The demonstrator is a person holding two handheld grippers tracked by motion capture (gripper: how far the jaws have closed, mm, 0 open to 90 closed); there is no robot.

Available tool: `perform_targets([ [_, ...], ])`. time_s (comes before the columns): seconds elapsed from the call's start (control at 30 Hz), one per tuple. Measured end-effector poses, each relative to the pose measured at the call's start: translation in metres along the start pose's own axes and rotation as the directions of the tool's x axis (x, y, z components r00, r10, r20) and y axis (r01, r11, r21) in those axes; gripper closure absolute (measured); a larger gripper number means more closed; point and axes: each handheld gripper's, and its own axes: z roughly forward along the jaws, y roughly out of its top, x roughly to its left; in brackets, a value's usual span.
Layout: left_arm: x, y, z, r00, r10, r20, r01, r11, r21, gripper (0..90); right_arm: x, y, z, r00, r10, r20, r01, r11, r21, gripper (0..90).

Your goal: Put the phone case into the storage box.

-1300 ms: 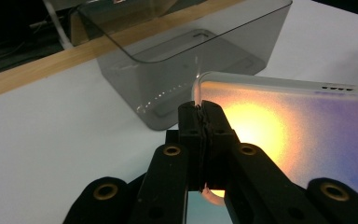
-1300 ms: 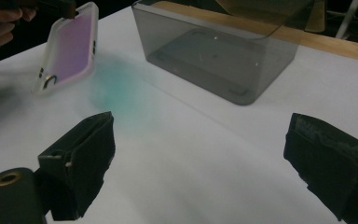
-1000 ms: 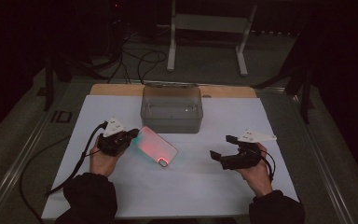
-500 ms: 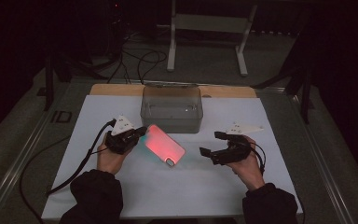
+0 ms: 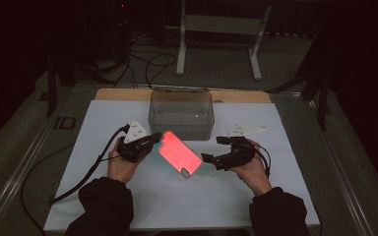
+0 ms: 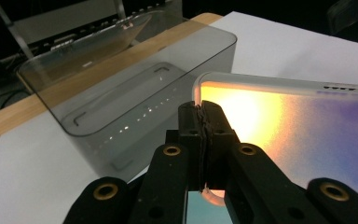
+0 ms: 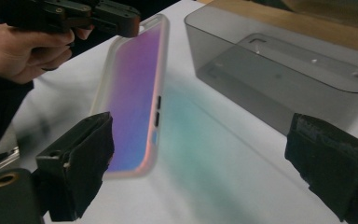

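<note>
From the high view, my left gripper (image 5: 150, 142) is clenched on one short end of the iridescent phone case (image 5: 179, 154), which glows red-orange here and hangs just clear of the white table sheet (image 5: 275, 128). The case's long axis runs from that pinched end down toward my right gripper (image 5: 210, 158), whose jaws stand released just beside the free, camera-hole end. The smoky plastic bin (image 5: 181, 112) sits right behind the case.

In the left gripper view, the jaws meet on the case's pale rim (image 6: 200, 93), with the bin (image 6: 121, 93) close ahead and to the left.

In the right gripper view, my own jaws gape wide, nothing between them. The case (image 7: 135, 88) lies ahead toward my left pad (image 7: 91, 158), its length pointing away to the far gripper (image 7: 121, 21) holding the top end. The right hand is the nearer one for taking the free end, I judge.
</note>
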Motion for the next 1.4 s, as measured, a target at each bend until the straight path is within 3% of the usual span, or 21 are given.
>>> perform_targets([
  [0.23, -0.005, 0.006, 0.001, 0.9998, 0.016, 0.015, -0.016, 0.9997, -0.016, 89.3, 0.005, 0.006, 0.010, 0.9991, -0.032, -0.027, 0.033, 0.9985, 0.045, 8.7],
  [0.4, -0.009, 0.009, 0.001, 0.9995, 0.025, 0.019, -0.024, 0.9993, -0.028, 89.3, 0.008, 0.008, 0.017, 0.9982, -0.026, -0.054, 0.031, 0.9959, 0.085, 12.7],
  [0.53, -0.011, 0.008, 0.002, 0.9992, 0.031, 0.024, -0.030, 0.9990, -0.032, 89.3, 0.008, 0.009, 0.022, 0.9955, -0.022, -0.092, 0.032, 0.9941, 0.104, 21.3],
  [0.87, -0.014, 0.007, 0.004, 0.9988, 0.034, 0.036, -0.033, 0.9988, -0.038, 89.3, 0.006, 0.010, 0.030, 0.9855, 0.029, -0.167, -0.005, 0.9899, 0.141, 43.8],
  [1.0, -0.013, 0.007, 0.005, 0.9987, 0.032, 0.041, -0.030, 0.9987, -0.041, 89.3, 0.005, 0.012, 0.032, 0.9833, 0.053, -0.174, -0.026, 0.9881, 0.152, 47.1],
  [1.4, -0.016, 0.004, 0.007, 0.9963, 0.061, 0.061, -0.059, 0.9972, -0.045, 89.3, 0.000, 0.015, 0.040, 0.9606, 0.129, -0.246, -0.084, 0.9795, 0.183, 60.3],
])
